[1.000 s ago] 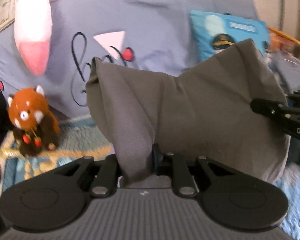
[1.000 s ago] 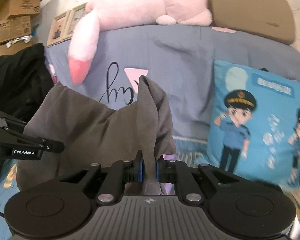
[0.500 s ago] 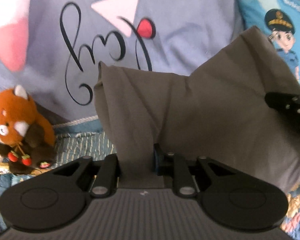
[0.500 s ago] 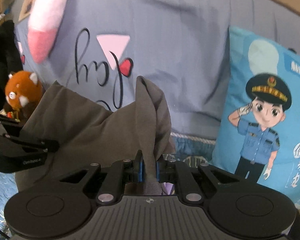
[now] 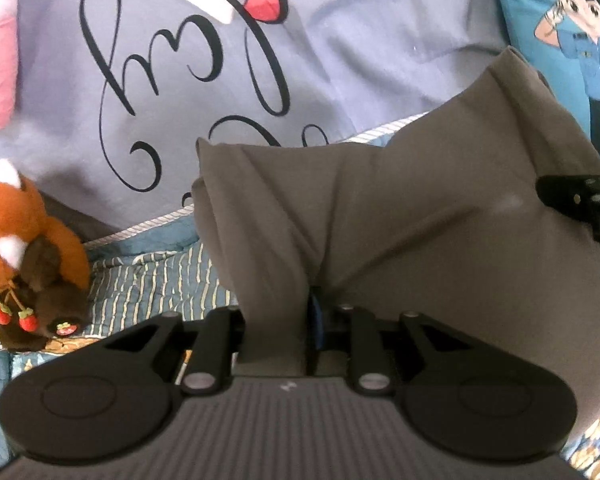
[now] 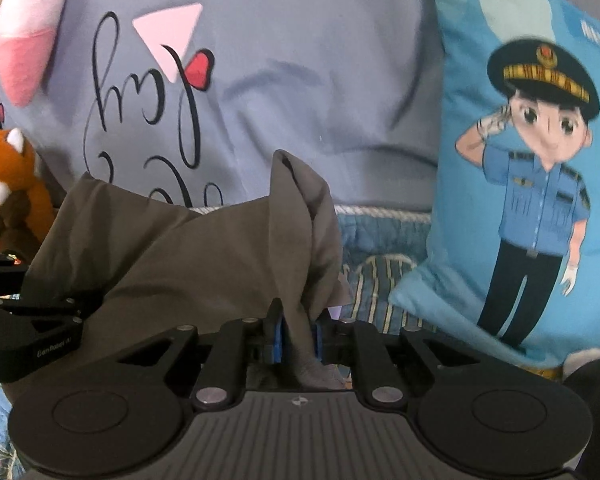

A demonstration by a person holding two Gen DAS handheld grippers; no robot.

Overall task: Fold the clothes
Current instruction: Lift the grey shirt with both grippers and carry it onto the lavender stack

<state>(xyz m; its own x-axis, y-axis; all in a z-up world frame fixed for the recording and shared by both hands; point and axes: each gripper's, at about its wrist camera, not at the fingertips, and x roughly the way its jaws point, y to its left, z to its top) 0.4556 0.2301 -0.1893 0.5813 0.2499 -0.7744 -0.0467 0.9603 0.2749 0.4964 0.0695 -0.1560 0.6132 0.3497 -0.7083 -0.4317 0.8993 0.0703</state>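
Since a second ago both my grippers have dropped lower and closer to the bedding: the lavender pillow with its script lettering now fills the background, and the pink plush has slid to the frame edge. The left gripper points forward, its jaws pinched on a corner of the grey garment. The right gripper does the same on the other corner, blue pads tight against the bunched cloth. The garment hangs stretched between the two, sagging in the middle, above the striped blue quilt. The left gripper's fingertips are buried under fabric; I see only a sliver of blue pad. The left view shows the red panda toy large at left; the right view shows the whole officer cushion, cut off in the left view.
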